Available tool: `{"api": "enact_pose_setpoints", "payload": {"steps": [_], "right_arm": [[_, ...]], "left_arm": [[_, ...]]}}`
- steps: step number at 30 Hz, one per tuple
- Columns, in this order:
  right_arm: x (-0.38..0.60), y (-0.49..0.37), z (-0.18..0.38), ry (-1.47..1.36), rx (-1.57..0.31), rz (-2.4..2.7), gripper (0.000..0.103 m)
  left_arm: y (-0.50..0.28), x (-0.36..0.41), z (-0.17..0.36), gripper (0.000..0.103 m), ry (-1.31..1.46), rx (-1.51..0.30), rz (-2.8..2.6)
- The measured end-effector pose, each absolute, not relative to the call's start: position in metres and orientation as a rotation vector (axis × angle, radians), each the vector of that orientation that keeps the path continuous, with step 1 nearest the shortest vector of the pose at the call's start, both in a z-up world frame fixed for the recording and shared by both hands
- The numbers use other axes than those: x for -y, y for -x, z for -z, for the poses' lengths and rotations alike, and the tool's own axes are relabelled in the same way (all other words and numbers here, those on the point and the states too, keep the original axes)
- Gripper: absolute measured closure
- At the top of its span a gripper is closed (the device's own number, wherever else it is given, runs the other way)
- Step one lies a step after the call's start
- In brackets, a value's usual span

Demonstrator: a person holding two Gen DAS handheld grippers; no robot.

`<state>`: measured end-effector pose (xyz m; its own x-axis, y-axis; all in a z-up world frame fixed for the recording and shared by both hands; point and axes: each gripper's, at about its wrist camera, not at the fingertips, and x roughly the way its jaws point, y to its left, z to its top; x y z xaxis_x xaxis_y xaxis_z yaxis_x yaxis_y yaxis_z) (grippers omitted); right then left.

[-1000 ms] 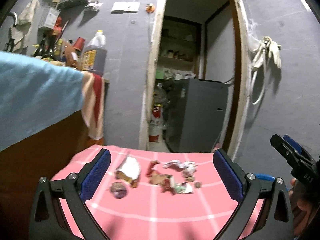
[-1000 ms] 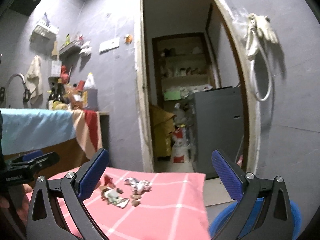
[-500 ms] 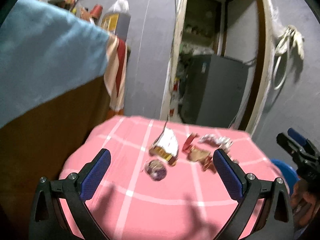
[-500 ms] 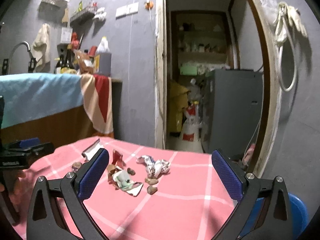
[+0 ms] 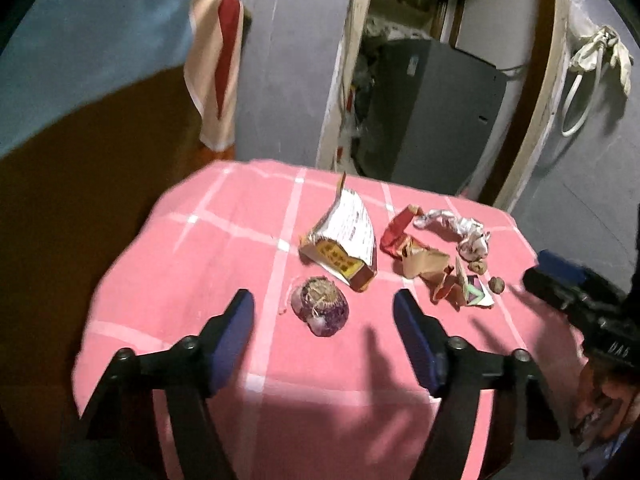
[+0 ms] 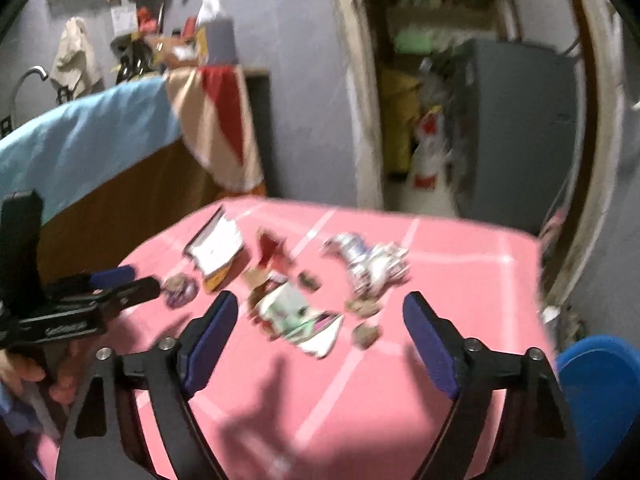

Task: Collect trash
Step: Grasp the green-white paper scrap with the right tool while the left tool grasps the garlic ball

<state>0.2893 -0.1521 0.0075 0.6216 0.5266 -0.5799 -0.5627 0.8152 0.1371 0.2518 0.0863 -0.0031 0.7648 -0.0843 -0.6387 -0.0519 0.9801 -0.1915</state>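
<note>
— Left wrist view: the left hand-held gripper (image 5: 324,316) is held wide open and empty, framing a purple wad (image 5: 320,306) on the pink-clothed counter (image 5: 192,272). Why?

— A pickup is judged to be lined up. The right hand-held gripper (image 6: 320,320), likewise open and empty, is poised over crumpled wrappers (image 6: 300,316), a blue bin (image 6: 596,384) kept beside.

Right wrist view is pretty smeared, so the print on the crumpled wrappers (image 6: 298,316) can't be read, and the little brown lumps (image 6: 365,334) beside them are too fuzzy to identify. The blue tub (image 6: 596,384) is chopped off by the frame edge at lower right. In the left wrist view the right hand-held gripper (image 5: 576,300) is cut off at the right edge, so no telling how its jaws stand. The box label (image 5: 340,260) is too small to read.
</note>
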Motion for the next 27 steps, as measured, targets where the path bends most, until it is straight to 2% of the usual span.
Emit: {"api": "enact_pose_setpoints", "payload": {"steps": [2,7,16,18,20,23,27], "right_arm": [[0.143,-0.294,-0.001,0.088,-0.697,-0.642,0.029],[0.127,-0.306,0.014,0.135,-0.796,-0.662,0.038],[0.108,-0.323,0.022,0.226,-0.871,-0.649,0.041],[0.104,-0.325,0.024,0.245,-0.890,-0.651,0.047],[0.102,-0.324,0.025,0.269,-0.889,-0.653,0.048],[0.098,-0.322,0.028,0.300,-0.888,-0.662,0.061],[0.101,-0.322,0.027,0.294,-0.886,-0.665,0.065]], "left_arm": [[-0.258,-0.088,0.006,0.048,0.217,-0.724,0.030],[-0.268,-0.092,0.011,0.056,0.235,-0.773,0.051],[-0.281,-0.089,0.014,0.064,0.206,-0.803,0.061],[-0.282,-0.088,0.015,0.066,0.198,-0.808,0.056],[-0.284,-0.087,0.015,0.069,0.193,-0.810,0.053],[-0.287,-0.088,0.017,0.077,0.188,-0.815,0.041],[-0.286,-0.089,0.017,0.079,0.194,-0.815,0.043]]}}
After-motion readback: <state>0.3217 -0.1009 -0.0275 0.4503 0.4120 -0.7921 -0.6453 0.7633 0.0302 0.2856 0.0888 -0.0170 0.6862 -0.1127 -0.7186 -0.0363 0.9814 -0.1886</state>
